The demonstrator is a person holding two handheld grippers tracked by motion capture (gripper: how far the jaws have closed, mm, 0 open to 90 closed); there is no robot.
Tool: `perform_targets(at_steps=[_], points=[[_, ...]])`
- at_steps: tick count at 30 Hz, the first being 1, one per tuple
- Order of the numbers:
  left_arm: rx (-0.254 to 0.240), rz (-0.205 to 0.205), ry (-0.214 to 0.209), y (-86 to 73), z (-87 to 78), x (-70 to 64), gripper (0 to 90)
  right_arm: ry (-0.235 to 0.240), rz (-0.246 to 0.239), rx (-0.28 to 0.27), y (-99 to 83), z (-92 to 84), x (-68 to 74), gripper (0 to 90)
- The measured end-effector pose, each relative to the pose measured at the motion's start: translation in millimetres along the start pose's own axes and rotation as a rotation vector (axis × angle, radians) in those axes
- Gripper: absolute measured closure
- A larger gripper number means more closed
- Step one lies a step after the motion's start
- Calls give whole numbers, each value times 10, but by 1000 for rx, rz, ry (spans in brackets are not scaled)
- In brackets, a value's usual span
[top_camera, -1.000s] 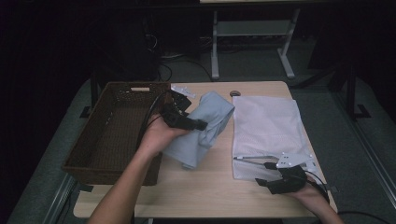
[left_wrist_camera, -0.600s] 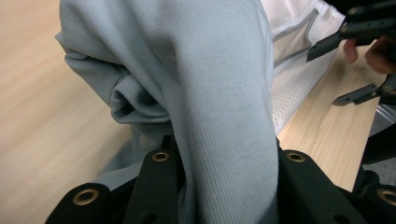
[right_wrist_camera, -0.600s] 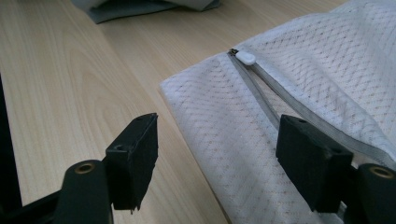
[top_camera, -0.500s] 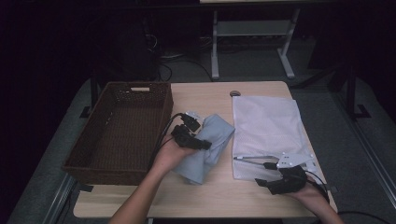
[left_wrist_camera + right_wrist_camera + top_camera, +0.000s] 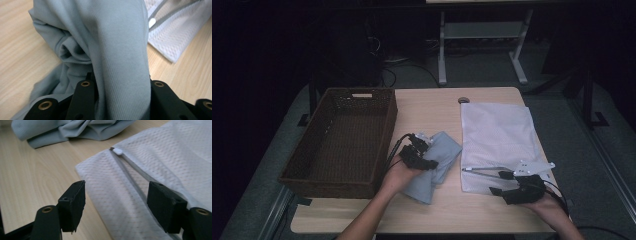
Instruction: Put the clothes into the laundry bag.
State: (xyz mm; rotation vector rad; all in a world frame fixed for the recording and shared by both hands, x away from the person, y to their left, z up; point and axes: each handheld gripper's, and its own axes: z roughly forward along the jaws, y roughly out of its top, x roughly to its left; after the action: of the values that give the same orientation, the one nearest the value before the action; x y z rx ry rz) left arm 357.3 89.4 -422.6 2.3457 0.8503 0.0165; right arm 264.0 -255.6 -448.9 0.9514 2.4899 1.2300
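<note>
High view: the left gripper [image 5: 424, 161] is clamped on a bunched grey cloth [image 5: 439, 161] lying on the table [image 5: 427, 107] between the wicker basket [image 5: 342, 140] and the white mesh bag [image 5: 499, 137] — the right gripper [image 5: 502, 182] stands open over the bag's near edge, its jaws apart either side of the zipper [image 5: 130, 172], gripping nothing.

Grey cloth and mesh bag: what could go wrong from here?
1. The left gripper pinches one thick fold of the grey cloth; the loose rest may drag or slip out when lifted.
2. The right gripper is open over the white mesh bag corner, its zipper closed; grabbing mesh instead of the pull probably won't open it.
</note>
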Motion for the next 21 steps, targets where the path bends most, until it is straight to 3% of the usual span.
perform_targets(at_steps=[8,14,17,21], points=[[16,12,-23,-61,137,22,673,-79,19,-4,-13,-115,-169,336],[23,27,-27,-64,160,32,668,-147,21,26,-76,-234,-349,418],[23,28,-29,-64,159,35,669,-144,28,50,-150,-281,-416,497],[25,24,-35,-63,160,44,671,-99,21,74,-211,-288,-426,561]])
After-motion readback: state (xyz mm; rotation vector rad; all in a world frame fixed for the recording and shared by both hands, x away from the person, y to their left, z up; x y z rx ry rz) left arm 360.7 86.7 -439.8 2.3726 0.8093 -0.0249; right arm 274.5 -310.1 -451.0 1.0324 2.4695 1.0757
